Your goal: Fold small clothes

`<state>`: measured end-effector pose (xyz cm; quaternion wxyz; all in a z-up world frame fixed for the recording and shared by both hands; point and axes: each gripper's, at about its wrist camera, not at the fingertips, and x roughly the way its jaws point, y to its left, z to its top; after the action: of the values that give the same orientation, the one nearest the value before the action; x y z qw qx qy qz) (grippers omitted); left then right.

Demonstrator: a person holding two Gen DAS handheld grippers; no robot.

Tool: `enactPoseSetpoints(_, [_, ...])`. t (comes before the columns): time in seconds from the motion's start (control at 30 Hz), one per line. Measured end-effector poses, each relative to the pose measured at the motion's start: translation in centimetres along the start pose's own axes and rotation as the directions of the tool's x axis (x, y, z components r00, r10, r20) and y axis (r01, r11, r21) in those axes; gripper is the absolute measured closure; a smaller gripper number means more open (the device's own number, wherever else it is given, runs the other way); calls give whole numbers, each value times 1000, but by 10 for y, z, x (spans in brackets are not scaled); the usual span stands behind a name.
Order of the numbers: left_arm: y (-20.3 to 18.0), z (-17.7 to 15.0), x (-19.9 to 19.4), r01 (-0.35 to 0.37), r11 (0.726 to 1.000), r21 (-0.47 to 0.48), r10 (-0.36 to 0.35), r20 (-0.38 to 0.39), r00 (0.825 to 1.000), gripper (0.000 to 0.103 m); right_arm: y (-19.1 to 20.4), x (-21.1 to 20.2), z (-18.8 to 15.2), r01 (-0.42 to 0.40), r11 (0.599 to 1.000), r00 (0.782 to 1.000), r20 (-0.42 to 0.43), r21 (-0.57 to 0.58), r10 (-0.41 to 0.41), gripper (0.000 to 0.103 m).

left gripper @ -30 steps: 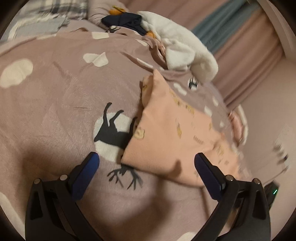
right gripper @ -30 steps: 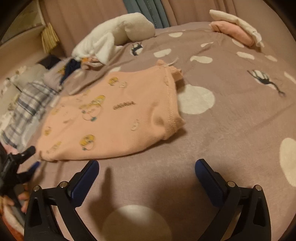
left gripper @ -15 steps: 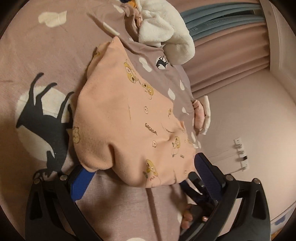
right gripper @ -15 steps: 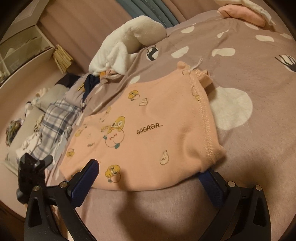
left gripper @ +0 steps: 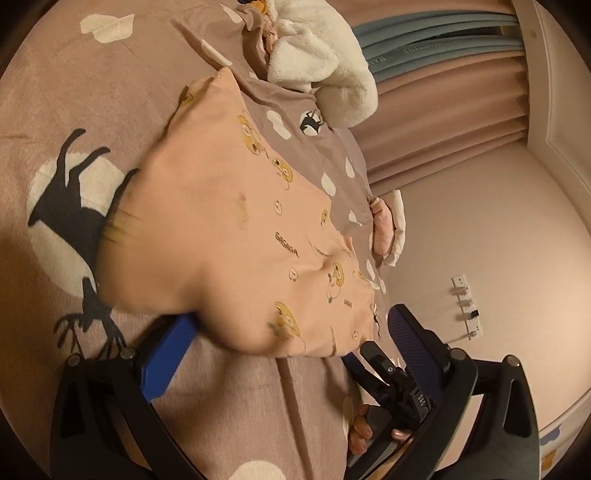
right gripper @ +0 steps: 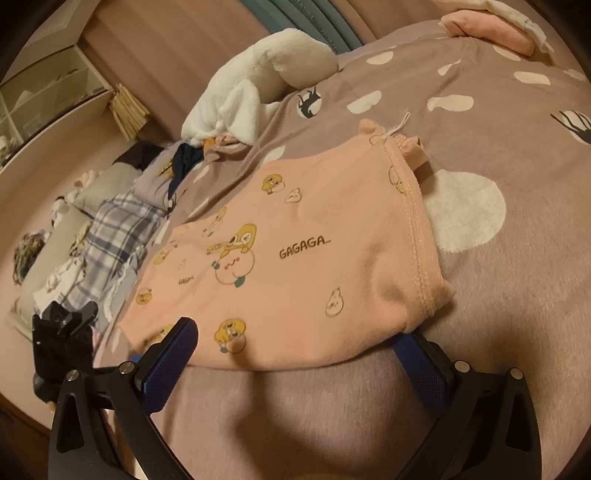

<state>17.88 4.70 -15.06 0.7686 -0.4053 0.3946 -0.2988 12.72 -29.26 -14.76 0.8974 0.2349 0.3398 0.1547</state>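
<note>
The bed [right gripper: 517, 332] under both claws is covered by a mauve blanket [left gripper: 92, 122] with pale blobs and black deer shapes, soft and yielding, so anything pressed down on it will sink a little. On it, straight ahead of both claws, lies the peach garment [right gripper: 303, 258], printed with yellow ducks and the word GAGAGA, already doubled over on itself and lying mostly flat. It looks light, limp knit cloth: it should drape and wrinkle rather than hold a crease, and a loose pinch may catch only the top layer. The right claw [right gripper: 295, 343] stands wide apart with the near edge of the garment between its blue pads, the stitched hem [right gripper: 417, 236] running away from its right pad. The left claw [left gripper: 288, 336] is also spread open at the opposite near edge, where the cloth bulges up and is blurred. My guess is that the best hold is at the near corners, through all layers, close to the thicker hem. Beyond the garment, well past both claws, sit a white fluffy heap [right gripper: 258, 88] and, farther right of the right claw, a small pink folded stack [right gripper: 487, 29].
</note>
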Motion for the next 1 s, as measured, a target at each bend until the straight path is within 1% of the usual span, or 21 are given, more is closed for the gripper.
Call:
enactPoseSetpoints(0.07, [3,-2,-4,22,1000,-4,-22,20,1000,1,3,-2,-4,-1,1000,1000,-9,-7,1,0])
enactPoseSetpoints(0.13, [6,-2,-5,29,999,-14,-28,36,999,1,6,-5,-8,-11,1000,1000,-12,-3,11,0])
enactPoseSetpoints(0.23, [6,-2,-4,9,1000,-18,-8,51,999,1,9,-7,-14,-37,999,999,-7,27,37,0])
enactPoseSetpoints(0.4, [6,0,-2,-27,999,-37,30,90,996,1,12,-3,-14,-9,999,1000,7,36,9,0])
enactPoseSetpoints(0.43, [6,2,-1,-35,998,-43,39,90,995,1,12,-1,-13,-7,999,1000,13,46,7,0])
enactPoseSetpoints(0.53, [5,9,8,-91,994,-58,95,82,992,1,9,3,-8,-10,997,1000,27,71,8,0])
enactPoseSetpoints(0.6, [3,13,15,-144,988,-62,150,96,984,1,8,7,-4,-15,996,999,35,84,12,0])
enactPoseSetpoints(0.63, [2,14,16,-166,984,-69,174,118,978,1,7,8,-2,-16,996,999,40,91,13,0])
enactPoseSetpoints(0.67, [2,14,16,-190,978,-82,201,159,967,1,6,10,0,-20,995,999,47,96,15,0])
enactPoseSetpoints(0.7, [0,14,18,-219,972,-80,231,208,950,3,6,11,1,-23,995,998,56,102,18,0])
enactPoseSetpoints(0.73, [-2,13,21,-252,966,-61,259,229,938,7,5,11,2,-25,994,998,64,103,18,0])
enactPoseSetpoints(0.77, [-4,14,26,-305,952,-33,304,238,923,17,5,11,1,-26,994,997,70,102,19,0])
enactPoseSetpoints(0.8, [-7,13,32,-387,922,4,375,241,895,26,6,11,1,-25,995,997,71,99,18,0])
enactPoseSetpoints(0.83, [-9,12,37,-465,885,32,444,245,862,44,6,12,2,-23,995,997,69,95,17,0])
enactPoseSetpoints(0.87, [-10,12,39,-505,862,41,480,253,840,52,6,12,3,-19,995,997,70,95,12,4])
enactPoseSetpoints(0.9, [-8,12,38,-515,857,36,489,259,833,55,5,13,4,-7,995,997,74,100,-1,13])
enactPoseSetpoints(0.93, [-6,12,36,-513,858,26,489,263,832,59,4,13,5,7,994,997,80,109,-16,19])
enactPoseSetpoints(1.0, [3,14,29,-486,874,-11,471,261,842,68,-5,15,10,18,989,996,88,146,-31,49])
